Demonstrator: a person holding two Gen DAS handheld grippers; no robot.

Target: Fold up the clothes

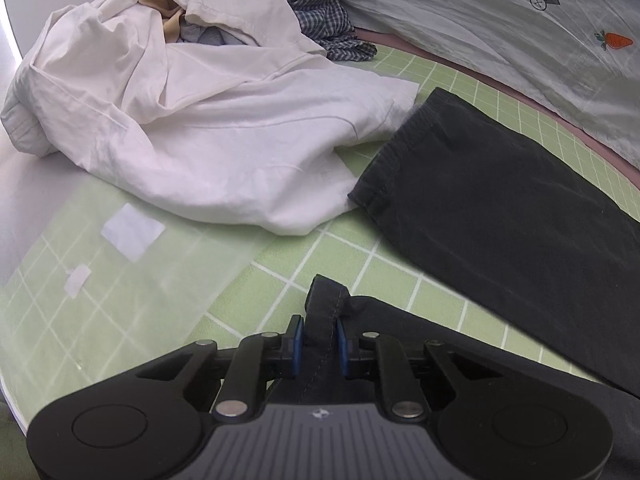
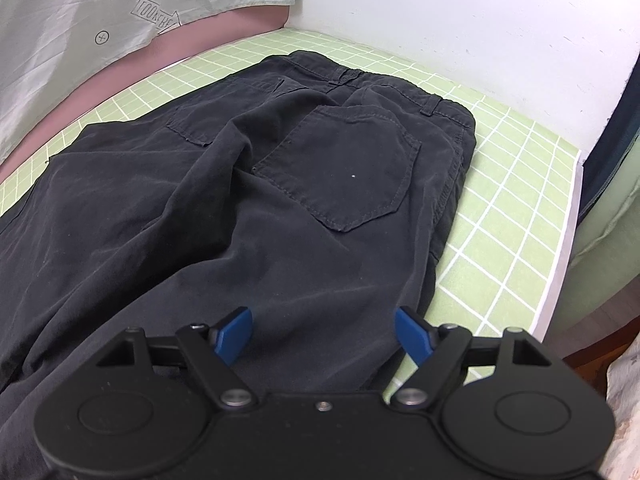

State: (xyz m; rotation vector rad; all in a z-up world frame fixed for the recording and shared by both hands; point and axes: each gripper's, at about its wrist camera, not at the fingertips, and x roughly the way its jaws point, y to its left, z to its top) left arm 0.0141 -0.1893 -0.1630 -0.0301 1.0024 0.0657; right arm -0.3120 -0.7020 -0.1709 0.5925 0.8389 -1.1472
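Black trousers (image 2: 280, 184) lie back-side up on the green grid mat (image 2: 508, 216), waistband at the far end. In the left wrist view one leg (image 1: 500, 200) lies flat on the mat (image 1: 280, 256). My left gripper (image 1: 319, 340) is shut on the hem of the other leg (image 1: 324, 300) and holds it just above the mat. My right gripper (image 2: 324, 332) is open and empty, hovering low over the thigh of the trousers near their right edge.
A crumpled white shirt (image 1: 192, 120) lies left of the trouser leg, with a checked garment (image 1: 328, 24) and others behind it. A pale sheet (image 1: 500, 20) hangs along the far side. The mat's edge (image 2: 560, 264) drops off at the right, by a white wall (image 2: 460, 20).
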